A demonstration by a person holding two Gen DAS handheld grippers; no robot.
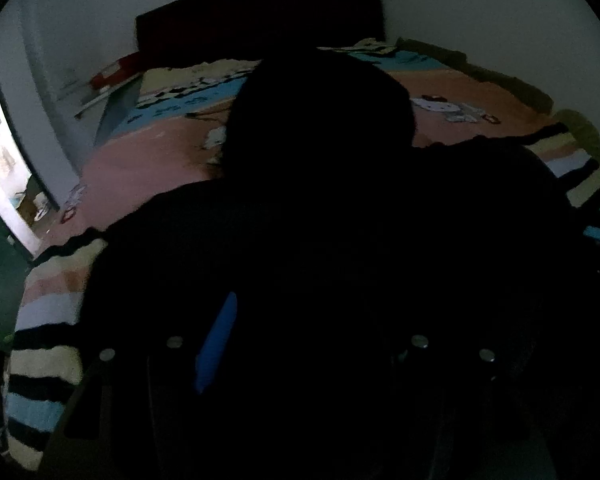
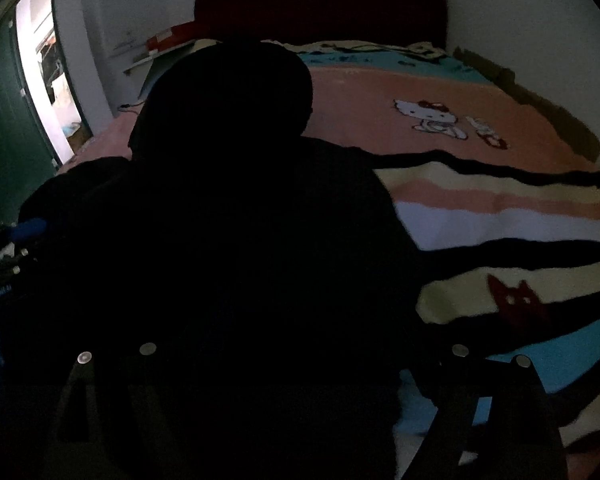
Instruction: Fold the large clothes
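A large black garment point(image 1: 320, 208) with a rounded hood lies spread on the bed and fills the middle of the left wrist view. It also fills the left and middle of the right wrist view point(image 2: 228, 220). My left gripper point(image 1: 296, 320) is down over the garment; only one blue finger pad point(image 1: 216, 344) shows, the rest is lost in the dark. My right gripper point(image 2: 300, 344) is low over the garment's near edge; its fingers do not show against the black cloth. The left gripper shows at the far left of the right wrist view point(image 2: 24, 232).
The bed carries a pink, striped cartoon-cat blanket point(image 2: 480, 200). A dark red headboard point(image 2: 320, 4) stands against the white wall. An open doorway point(image 2: 48, 80) with a green door is on the left. Boards or boxes point(image 1: 112, 76) lie by the bed's far left corner.
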